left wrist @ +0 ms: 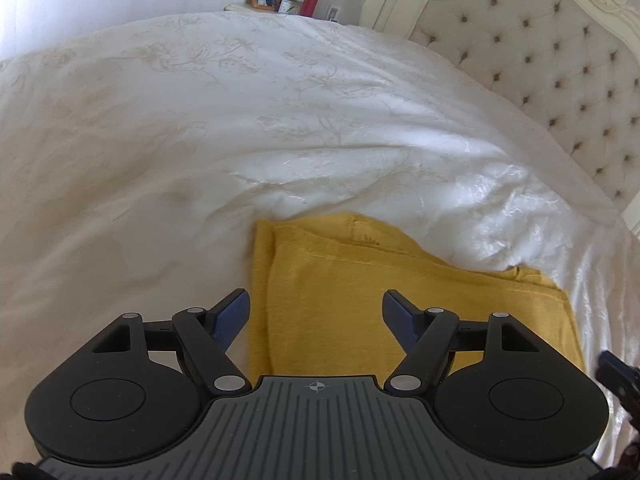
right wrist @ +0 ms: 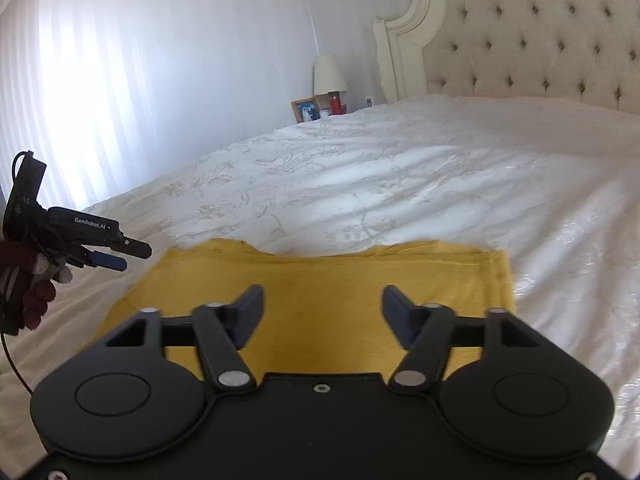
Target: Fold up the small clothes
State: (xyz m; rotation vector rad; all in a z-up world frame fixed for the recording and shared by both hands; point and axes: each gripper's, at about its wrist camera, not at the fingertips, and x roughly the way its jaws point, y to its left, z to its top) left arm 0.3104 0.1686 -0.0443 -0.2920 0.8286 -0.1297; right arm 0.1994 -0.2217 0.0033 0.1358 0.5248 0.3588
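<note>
While both grippers hover w/ fingers spread, left gripper (left wrist: 316,312) & right gripper (right wrist: 322,308) face yellow garment (right wrist: 328,280).

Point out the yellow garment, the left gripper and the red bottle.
yellow garment (right wrist: 320,280): right wrist view, middle of its flat top layer.
left gripper (left wrist: 316,316): left wrist view, midway between its open fingertips.
red bottle (left wrist: 309,3): left wrist view, its body.

You are working over a bed (right wrist: 400,168) covered by a white bedspread (left wrist: 200,120) with a pale floral pattern, rumpled into soft creases near the tufted headboard (right wrist: 540,40). A folded yellow garment (right wrist: 328,280) lies flat on the spread near its close edge, layered edges showing along its far side.
</note>
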